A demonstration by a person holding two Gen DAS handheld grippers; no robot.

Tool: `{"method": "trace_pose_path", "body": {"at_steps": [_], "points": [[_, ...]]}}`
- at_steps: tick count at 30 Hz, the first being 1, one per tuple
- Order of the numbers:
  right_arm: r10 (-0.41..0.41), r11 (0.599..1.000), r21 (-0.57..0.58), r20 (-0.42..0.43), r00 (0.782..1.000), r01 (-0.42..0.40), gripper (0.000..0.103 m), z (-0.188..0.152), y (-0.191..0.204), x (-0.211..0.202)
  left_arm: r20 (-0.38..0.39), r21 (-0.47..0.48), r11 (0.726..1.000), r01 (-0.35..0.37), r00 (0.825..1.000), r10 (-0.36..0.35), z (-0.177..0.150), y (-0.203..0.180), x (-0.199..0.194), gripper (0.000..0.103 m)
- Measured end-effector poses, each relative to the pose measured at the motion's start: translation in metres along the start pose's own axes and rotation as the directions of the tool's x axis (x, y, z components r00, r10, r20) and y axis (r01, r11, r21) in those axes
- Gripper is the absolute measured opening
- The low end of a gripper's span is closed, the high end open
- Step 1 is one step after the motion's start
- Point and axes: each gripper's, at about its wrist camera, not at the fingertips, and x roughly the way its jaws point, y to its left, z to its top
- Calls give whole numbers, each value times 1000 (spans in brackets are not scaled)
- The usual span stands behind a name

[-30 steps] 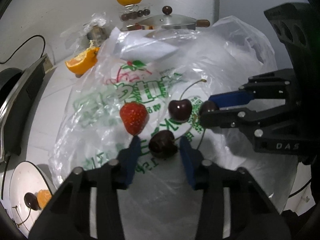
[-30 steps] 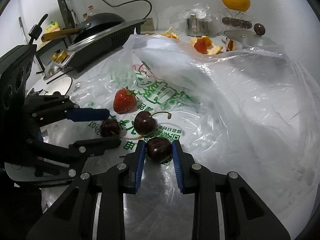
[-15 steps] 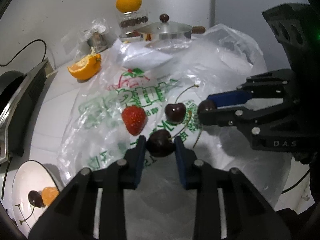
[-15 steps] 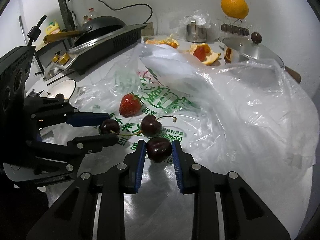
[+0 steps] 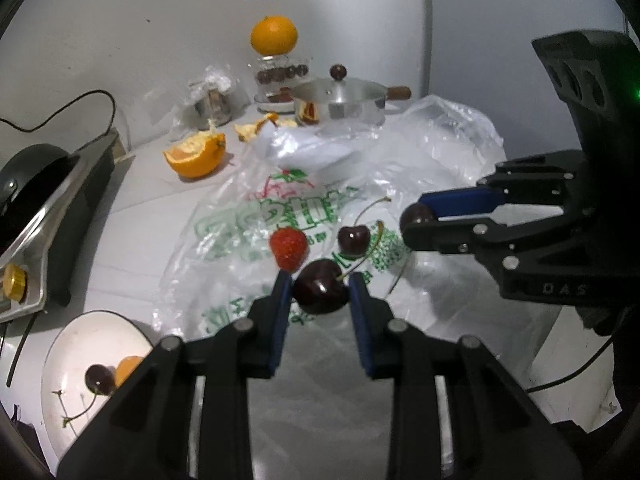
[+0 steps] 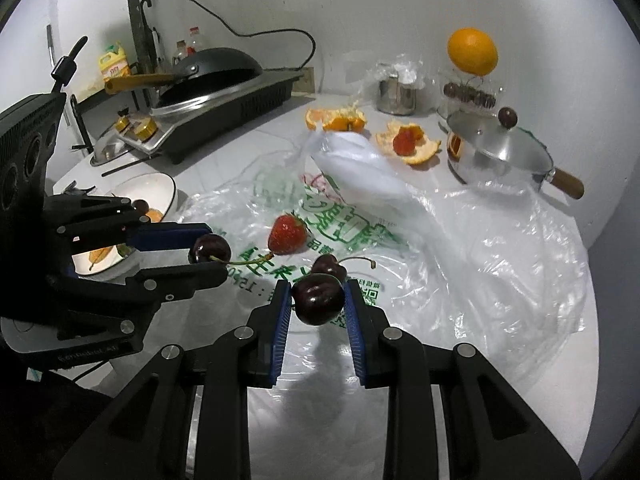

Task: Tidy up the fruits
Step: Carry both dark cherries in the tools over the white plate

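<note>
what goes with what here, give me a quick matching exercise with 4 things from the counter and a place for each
Things:
1. strawberry
2. whole orange
3. cherry with the stem
4. pot lid knob

Places:
A. on top of the glass jar
B. on the printed plastic bag
C. on the steel pot
D. in the left gripper

Pairs: 1-B, 2-A, 3-D, 4-C

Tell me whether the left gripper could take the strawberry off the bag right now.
Probably not yet: the left gripper is shut on a cherry, so its jaws are full. The strawberry lies just ahead on the plastic bag, nothing covering it, so the path itself looks free.
</note>
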Motion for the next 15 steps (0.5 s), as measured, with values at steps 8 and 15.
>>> {"method": "trace_pose_path", "body": {"at_steps": [8,15], "points": [[-13,1000,-27,18,1000,13,29,5,18,-14,44,-33,999,-5,999,7,-3,11,-22,30],[-24,998,-49,46,999,27,29,12,36,-24,72,-52,999,-13,997,16,-10,20,-42,30]]}}
